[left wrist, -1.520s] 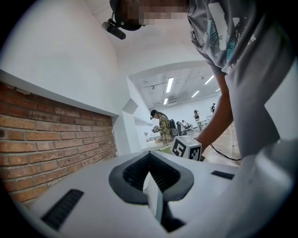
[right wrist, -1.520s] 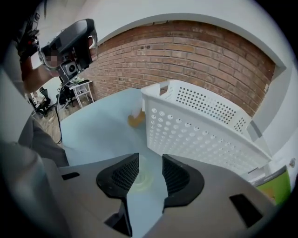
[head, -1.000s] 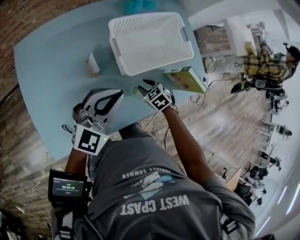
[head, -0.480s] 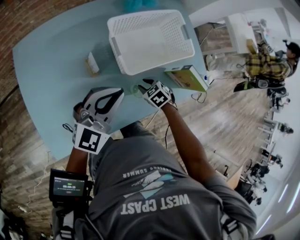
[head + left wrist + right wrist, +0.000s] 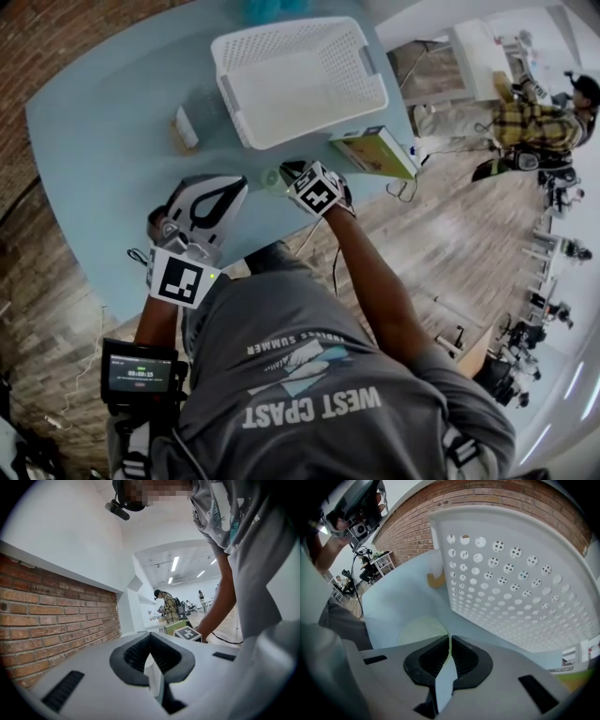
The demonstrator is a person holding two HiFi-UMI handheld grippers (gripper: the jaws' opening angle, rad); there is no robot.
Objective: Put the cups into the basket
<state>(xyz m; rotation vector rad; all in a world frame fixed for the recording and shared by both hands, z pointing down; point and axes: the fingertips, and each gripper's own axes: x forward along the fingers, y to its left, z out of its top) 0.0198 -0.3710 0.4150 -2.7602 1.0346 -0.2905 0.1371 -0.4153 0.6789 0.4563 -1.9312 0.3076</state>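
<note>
Basket [image 5: 225, 89]: white and perforated, set upright on the light-blue table [image 5: 103, 141], at 12 o'clock from the right gripper [image 5: 284, 172].
Green cup [image 5: 271, 178]: pale and thin-walled, found on the table outside the basket, at 6 o'clock from the front wall of the basket and near it.
Right gripper: pointed steeply down at the green cup [image 5: 423, 629]. Its jaws have just been closing and are now clenched on the thin wall of the cup. The rim is seen pinched between the dark pads [image 5: 436, 656].
Left gripper [image 5: 234, 187]: held almost level over the table, at 8 o'clock from the green cup and apart from it. Its jaws are pressed together, pad against pad.
Second cup [image 5: 185, 128]: white with a tan end, placed on the table at 9 o'clock from the basket, near the left wall. Whether it is upright or laid down cannot be told.
Green box [image 5: 375, 152]: laid at the table edge, at 4 o'clock from the basket.
</note>
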